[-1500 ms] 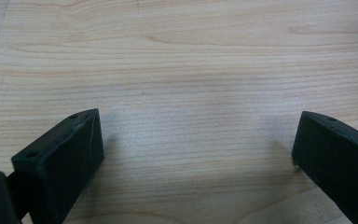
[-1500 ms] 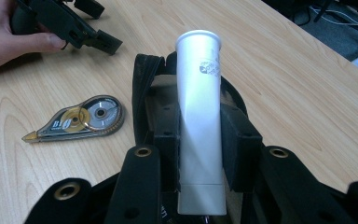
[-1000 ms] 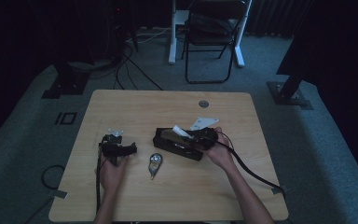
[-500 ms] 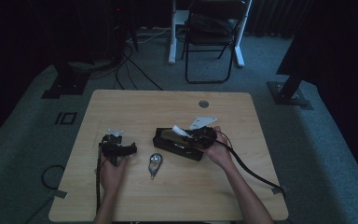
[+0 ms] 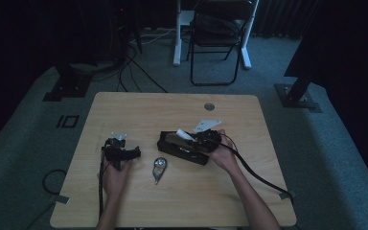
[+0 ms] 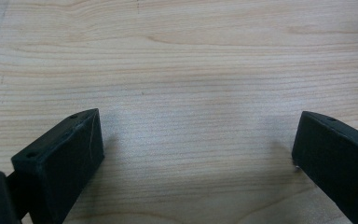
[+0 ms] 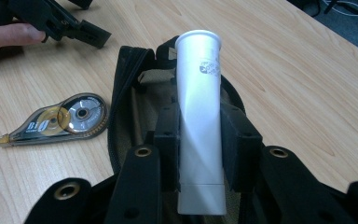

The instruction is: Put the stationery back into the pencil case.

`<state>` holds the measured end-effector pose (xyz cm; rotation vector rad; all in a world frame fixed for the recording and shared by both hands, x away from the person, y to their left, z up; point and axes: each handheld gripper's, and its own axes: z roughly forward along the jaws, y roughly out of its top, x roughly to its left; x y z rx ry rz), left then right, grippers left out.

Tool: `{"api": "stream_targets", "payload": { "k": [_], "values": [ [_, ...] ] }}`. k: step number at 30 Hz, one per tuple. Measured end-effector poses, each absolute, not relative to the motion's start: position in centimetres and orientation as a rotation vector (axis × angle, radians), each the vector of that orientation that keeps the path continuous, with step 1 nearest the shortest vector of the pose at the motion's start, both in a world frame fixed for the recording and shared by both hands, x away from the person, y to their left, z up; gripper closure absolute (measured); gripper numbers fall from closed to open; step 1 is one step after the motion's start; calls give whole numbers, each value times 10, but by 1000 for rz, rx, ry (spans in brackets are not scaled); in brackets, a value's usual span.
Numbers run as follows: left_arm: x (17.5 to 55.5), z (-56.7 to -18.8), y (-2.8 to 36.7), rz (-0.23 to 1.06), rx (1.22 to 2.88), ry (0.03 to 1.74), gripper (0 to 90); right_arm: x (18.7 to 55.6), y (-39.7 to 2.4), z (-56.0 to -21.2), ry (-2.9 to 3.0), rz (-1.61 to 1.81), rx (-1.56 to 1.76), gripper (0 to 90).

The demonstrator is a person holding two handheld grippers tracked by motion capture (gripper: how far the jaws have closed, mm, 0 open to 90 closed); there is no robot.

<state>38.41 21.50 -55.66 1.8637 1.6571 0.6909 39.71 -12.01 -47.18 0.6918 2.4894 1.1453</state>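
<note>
Two grippers, right gripper (image 7: 200,140) clamping white tube (image 7: 199,107) over pouch (image 7: 130,84), left gripper (image 6: 196,154) released above bare table (image 6: 177,56)

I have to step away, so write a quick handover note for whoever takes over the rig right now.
Right gripper: fingers shut on the white tube, held over the open black pouch.
Left gripper: open, holding nothing, resting on the table left of the pouch.
Correction tape roller: on the table beside the pouch, untouched.
Done: tube picked up and brought to the pouch mouth.
Left: probably lower the tube in and release; then likely the tape roller.
</note>
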Motion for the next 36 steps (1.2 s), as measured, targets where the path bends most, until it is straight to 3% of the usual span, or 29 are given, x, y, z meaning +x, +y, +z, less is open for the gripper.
{"api": "stream_targets", "payload": {
  "k": [36],
  "values": [
    [384,-557,215,692,1866,1656,22,401,-110,-489,2552,1087,685,705]
  ]
}}
